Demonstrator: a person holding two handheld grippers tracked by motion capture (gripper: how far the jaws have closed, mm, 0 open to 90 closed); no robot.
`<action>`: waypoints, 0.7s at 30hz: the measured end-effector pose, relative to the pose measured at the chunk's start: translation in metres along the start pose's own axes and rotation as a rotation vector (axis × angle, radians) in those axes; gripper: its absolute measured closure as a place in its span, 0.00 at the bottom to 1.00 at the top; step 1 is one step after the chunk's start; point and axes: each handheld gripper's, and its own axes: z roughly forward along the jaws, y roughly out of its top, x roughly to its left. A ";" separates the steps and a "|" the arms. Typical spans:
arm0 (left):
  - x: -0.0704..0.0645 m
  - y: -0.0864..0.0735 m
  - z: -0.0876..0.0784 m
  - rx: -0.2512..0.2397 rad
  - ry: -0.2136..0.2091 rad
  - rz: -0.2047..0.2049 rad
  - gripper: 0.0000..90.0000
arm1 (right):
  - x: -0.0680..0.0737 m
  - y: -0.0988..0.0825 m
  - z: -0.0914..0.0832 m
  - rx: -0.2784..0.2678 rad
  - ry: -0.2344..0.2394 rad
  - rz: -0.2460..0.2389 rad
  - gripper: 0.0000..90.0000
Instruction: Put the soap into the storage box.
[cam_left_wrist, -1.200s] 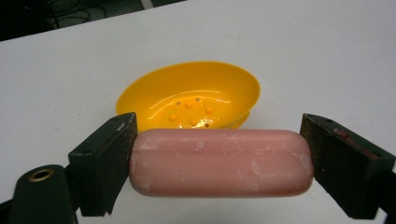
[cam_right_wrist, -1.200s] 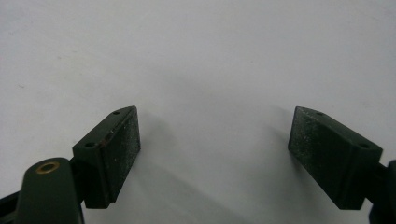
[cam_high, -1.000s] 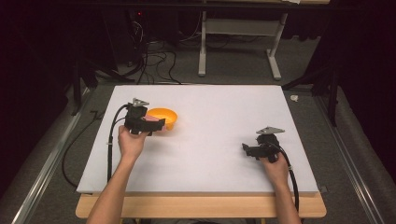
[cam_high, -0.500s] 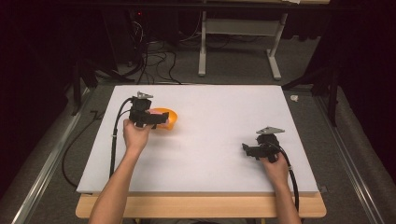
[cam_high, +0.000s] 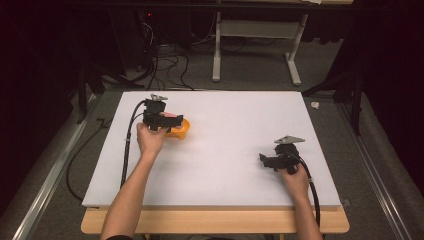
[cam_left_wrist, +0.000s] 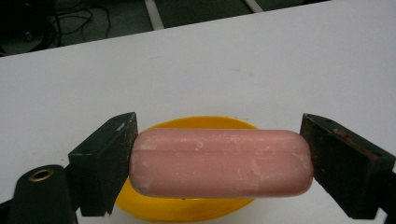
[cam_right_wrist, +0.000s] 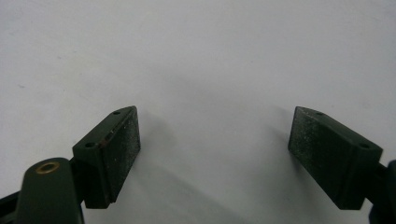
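We see bare table (cam_high: 235, 150) between the two grippers, open for passing. Only the bowl (cam_high: 181, 131) stands in the way, far left, under the soap (cam_left_wrist: 219, 162).

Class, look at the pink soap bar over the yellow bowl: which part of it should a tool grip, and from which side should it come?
Grip the pink soap bar by its two short rounded ends, coming from above with the bar lying level crosswise. Its long, smooth faces are probably slippery, while the ends give the pads a squarer seat. The left tool holds it just so, one jaw on each end, above the yellow bowl.
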 end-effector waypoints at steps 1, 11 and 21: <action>0.000 -0.001 0.002 0.007 0.004 -0.001 0.16 | 0.000 0.000 0.000 0.000 0.000 0.000 0.19; 0.004 -0.005 0.018 0.048 0.015 -0.022 0.16 | 0.000 0.000 0.000 0.000 0.000 0.000 0.19; 0.005 -0.007 0.028 0.074 0.031 -0.023 0.16 | 0.000 0.000 0.000 0.000 0.000 -0.001 0.19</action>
